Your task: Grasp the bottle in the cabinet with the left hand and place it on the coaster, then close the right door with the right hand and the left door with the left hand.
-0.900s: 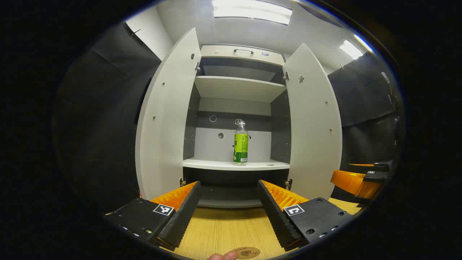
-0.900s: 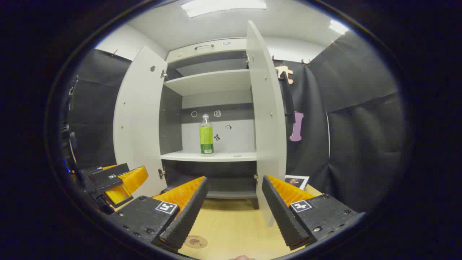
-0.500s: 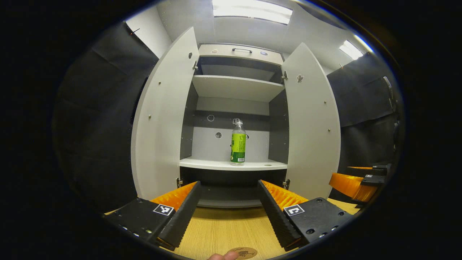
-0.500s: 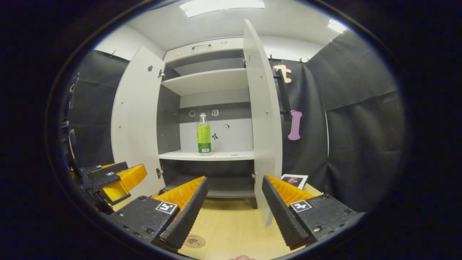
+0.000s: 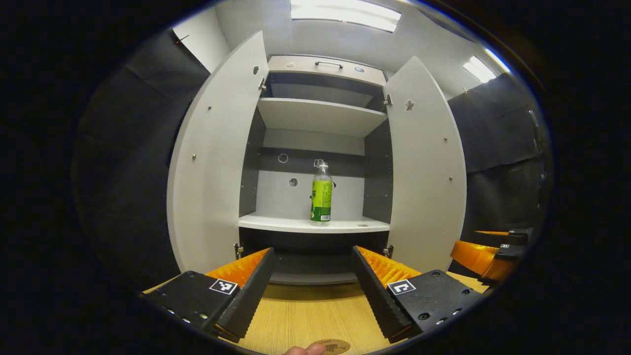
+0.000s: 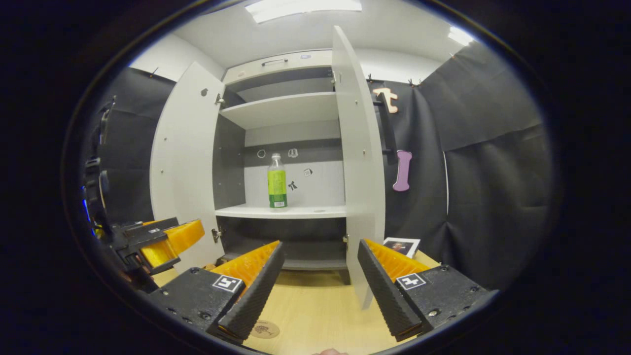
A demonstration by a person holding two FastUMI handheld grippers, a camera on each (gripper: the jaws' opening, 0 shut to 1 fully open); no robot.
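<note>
Fingers (image 5: 246, 298) of both grippers parted — bottle (image 5: 321, 193) upright on cabinet shelf (image 5: 276, 224).

The bottle (image 5: 321, 194), clear plastic with a green label, stood upright on the lower shelf of the cabinet (image 5: 315, 225). The left door (image 5: 209, 162) and right door (image 5: 426, 167) both stood wide open. The round brown coaster (image 6: 264, 329) lay flat on the wooden tabletop, unoccupied.
</note>
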